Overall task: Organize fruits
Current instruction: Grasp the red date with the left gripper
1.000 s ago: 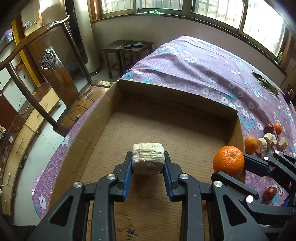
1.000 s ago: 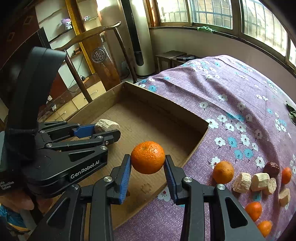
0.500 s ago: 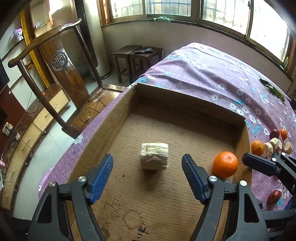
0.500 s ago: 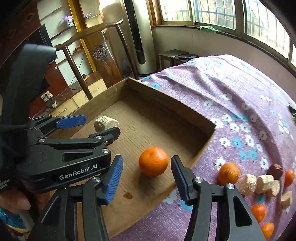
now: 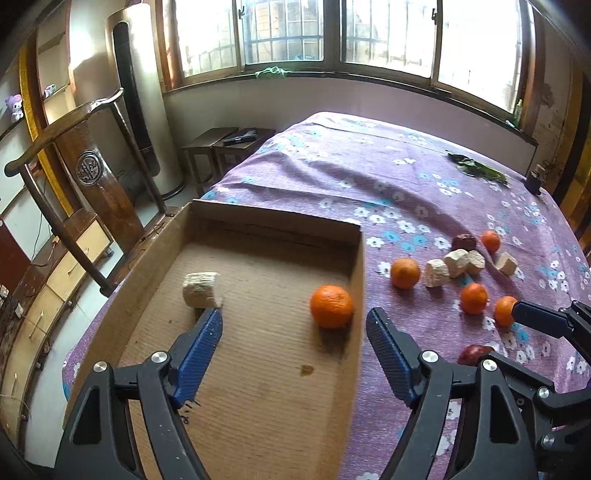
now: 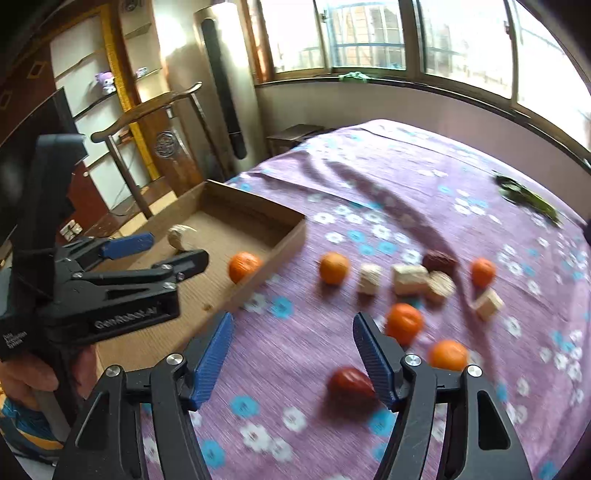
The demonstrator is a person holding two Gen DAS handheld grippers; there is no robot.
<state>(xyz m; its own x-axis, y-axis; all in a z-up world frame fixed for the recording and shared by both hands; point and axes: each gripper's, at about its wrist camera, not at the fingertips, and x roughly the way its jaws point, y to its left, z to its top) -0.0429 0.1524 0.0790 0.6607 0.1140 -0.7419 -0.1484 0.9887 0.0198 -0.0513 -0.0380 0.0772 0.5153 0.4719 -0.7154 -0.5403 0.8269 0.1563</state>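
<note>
Right tool (image 6: 291, 354): jaws opening, nothing between pads. Red fruit (image 6: 349, 380) just beside its right pad; two oranges (image 6: 404, 321) a little beyond, to right.

Left tool (image 5: 293, 350): jaws opening, empty, over box (image 5: 360, 280) near its right wall. Orange (image 5: 331, 305) and pale chunk (image 5: 201, 290) lie inside box.

Loose pile on purple cloth (image 6: 369, 177) is right of box; right tool nearer, likely next pick red fruit.

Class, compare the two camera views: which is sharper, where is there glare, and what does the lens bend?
Left wrist view: sharp, the orange in the box crisp; windows glare white. Right wrist view: motion blur smears the tablecloth and fruit. Both views: the fisheye lens curves the window frames.
</note>
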